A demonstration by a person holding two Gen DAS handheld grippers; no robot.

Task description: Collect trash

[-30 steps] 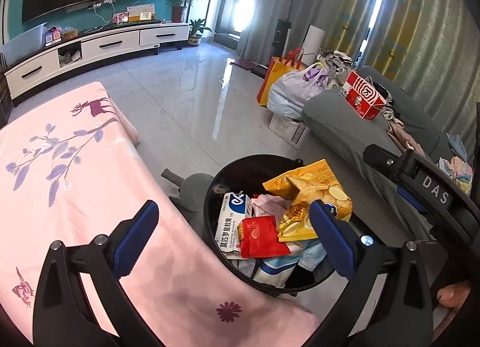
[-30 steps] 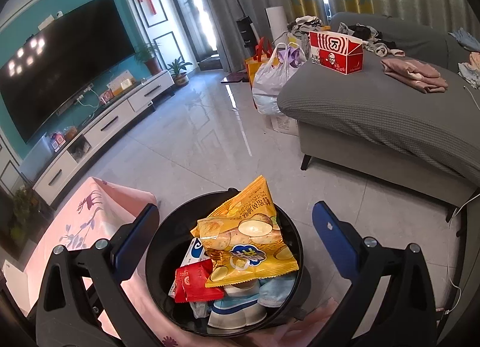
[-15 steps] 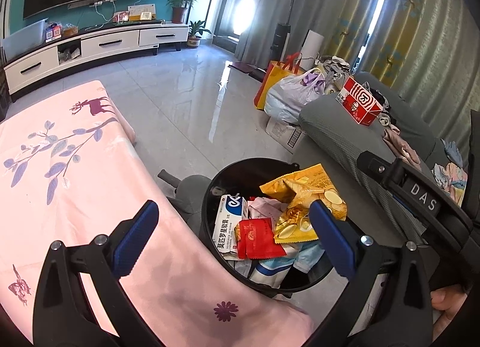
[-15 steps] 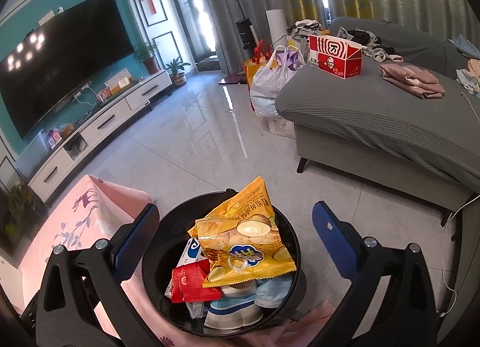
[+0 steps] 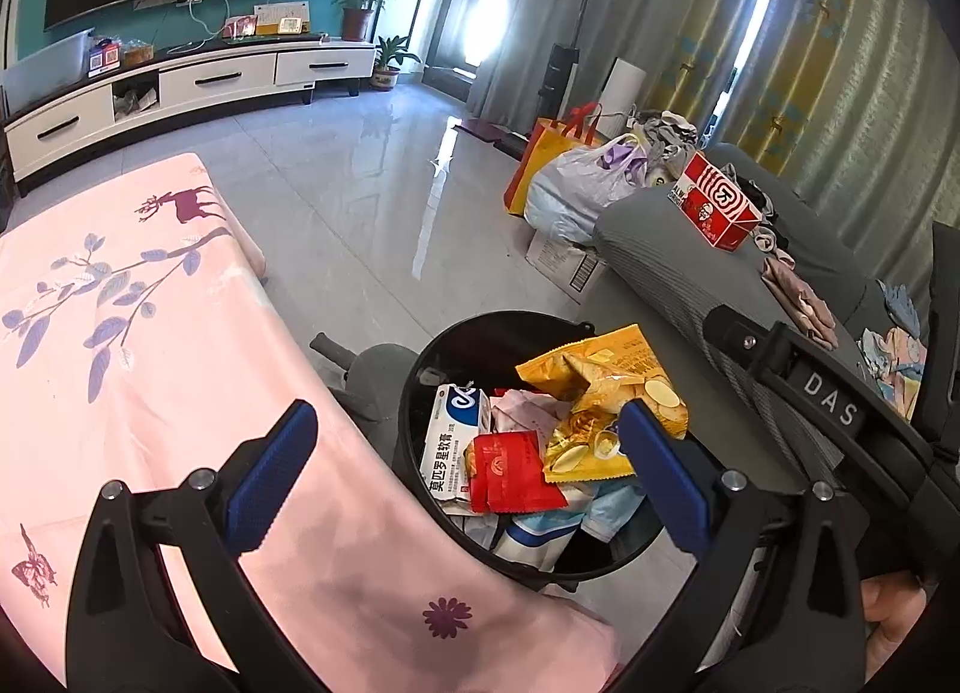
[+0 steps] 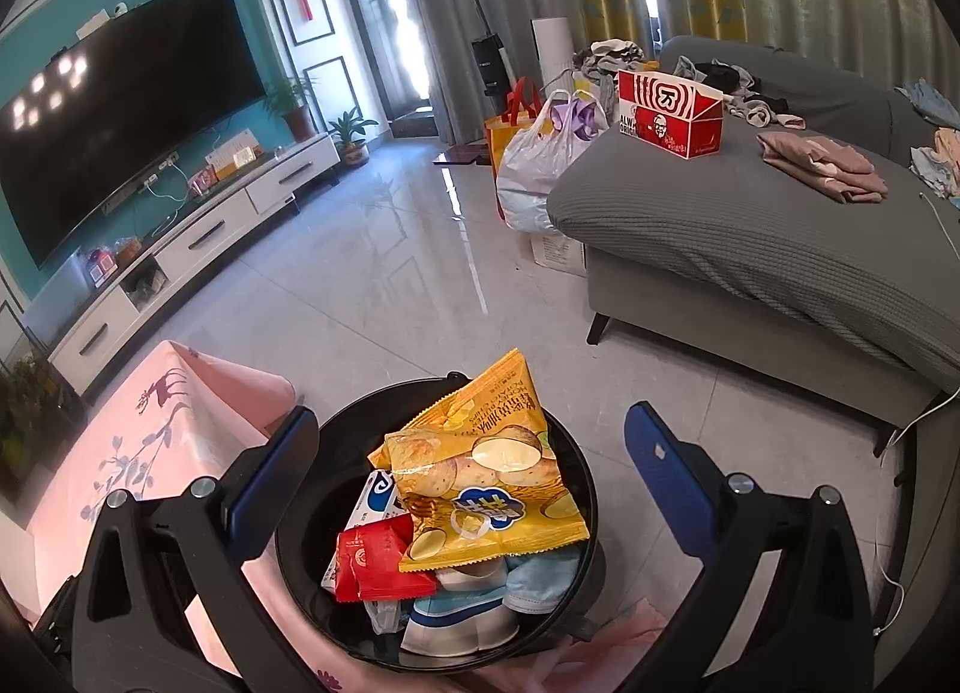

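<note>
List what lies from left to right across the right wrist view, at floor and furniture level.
Television → white TV cabinet → pink tablecloth → black trash bin with the yellow chip bag on top → white plastic bag → red KFC box → grey sofa → folded pink clothes.

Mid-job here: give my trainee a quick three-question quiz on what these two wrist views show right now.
1. True or false: the right gripper holds the chip bag.
2. What lies topmost in the bin? A) chip bag B) red packet C) white box
3. Fill in: the KFC box sits on the ____.

Key:
1. False; both it and the left gripper are open and empty.
2. A
3. sofa
</note>
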